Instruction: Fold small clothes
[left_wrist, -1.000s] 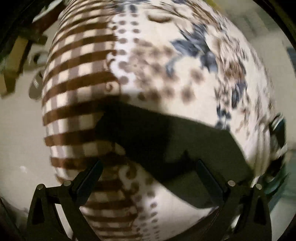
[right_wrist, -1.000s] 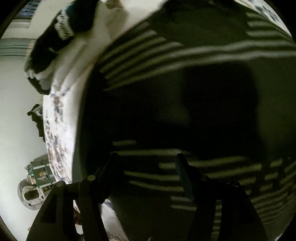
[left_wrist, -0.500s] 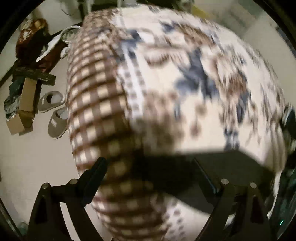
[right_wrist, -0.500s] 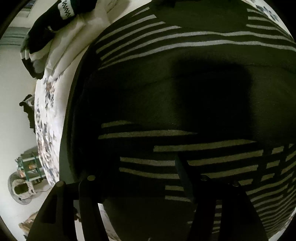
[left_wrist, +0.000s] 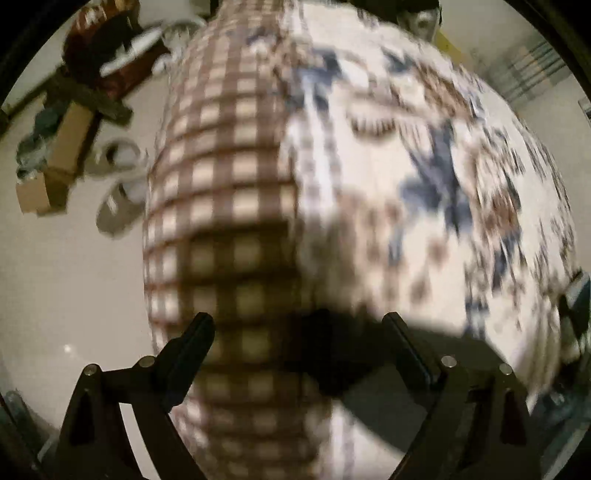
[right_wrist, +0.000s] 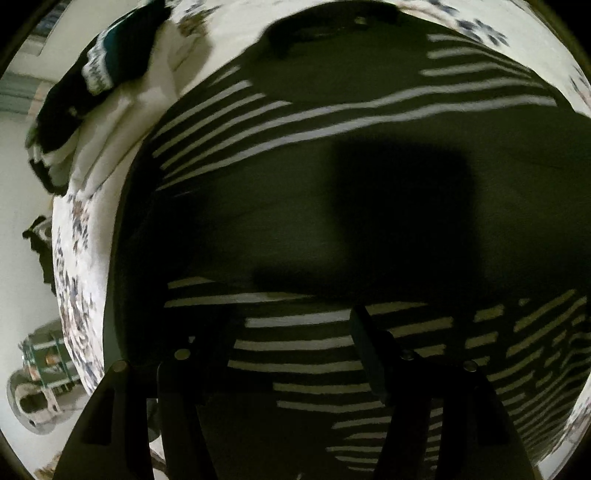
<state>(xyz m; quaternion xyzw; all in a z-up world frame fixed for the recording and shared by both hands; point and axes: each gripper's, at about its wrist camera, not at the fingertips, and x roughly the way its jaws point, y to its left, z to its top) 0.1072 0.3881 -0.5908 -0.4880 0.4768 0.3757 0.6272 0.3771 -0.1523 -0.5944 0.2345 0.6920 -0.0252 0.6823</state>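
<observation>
A dark garment with pale stripes (right_wrist: 332, 206) lies spread on the bed and fills the right wrist view. My right gripper (right_wrist: 291, 332) hovers just above its near part, fingers apart and holding nothing. In the left wrist view a dark corner of the same garment (left_wrist: 373, 398) shows between and below the fingers. My left gripper (left_wrist: 299, 332) is open over the floral bed cover (left_wrist: 424, 177), near the checked side of the bed (left_wrist: 221, 206). The view is blurred.
A pile of folded clothes, dark and white (right_wrist: 92, 96), lies at the far left of the bed. Slippers (left_wrist: 118, 192), a cardboard box (left_wrist: 51, 177) and clutter stand on the floor left of the bed. A metal fan or stand (right_wrist: 37, 387) is on the floor.
The left gripper has pulled back and away from the dark garment, which now shows only at the bottom. The right gripper has risen a little, with more of the striped garment in view.
</observation>
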